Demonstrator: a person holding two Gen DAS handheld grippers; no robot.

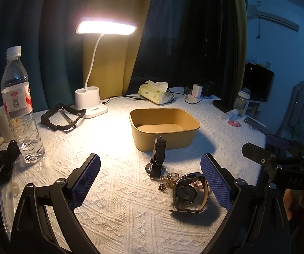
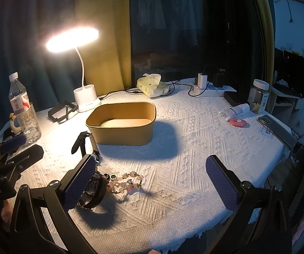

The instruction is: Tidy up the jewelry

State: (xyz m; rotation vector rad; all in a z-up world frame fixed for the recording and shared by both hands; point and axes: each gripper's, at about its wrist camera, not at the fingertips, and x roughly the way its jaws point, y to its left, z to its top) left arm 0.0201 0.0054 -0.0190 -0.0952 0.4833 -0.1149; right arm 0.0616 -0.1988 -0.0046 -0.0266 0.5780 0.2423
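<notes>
Two watches, one bead bracelet, all still on the table (image 2: 194, 127), none in the tan box (image 1: 164, 129).
Brown-strap watch (image 1: 189, 192) lies on its side, dial up, between the left gripper (image 1: 152, 182) pads, hard against the 3 o'clock finger, strap loop running 12–6. Black-strap watch (image 1: 157, 158) stands at 12 o'clock of it, toward the box; small gold charms (image 1: 169, 178) between the two. Pink bracelet (image 2: 126, 182) sits at 9 o'clock in the right view, just past the right gripper (image 2: 156, 184) left pad. Both sets of fingers spread wide, holding nothing. Left hand is nearer the brown watch; I judge it goes first. Lamp (image 1: 106, 26) at 11 o'clock.
</notes>
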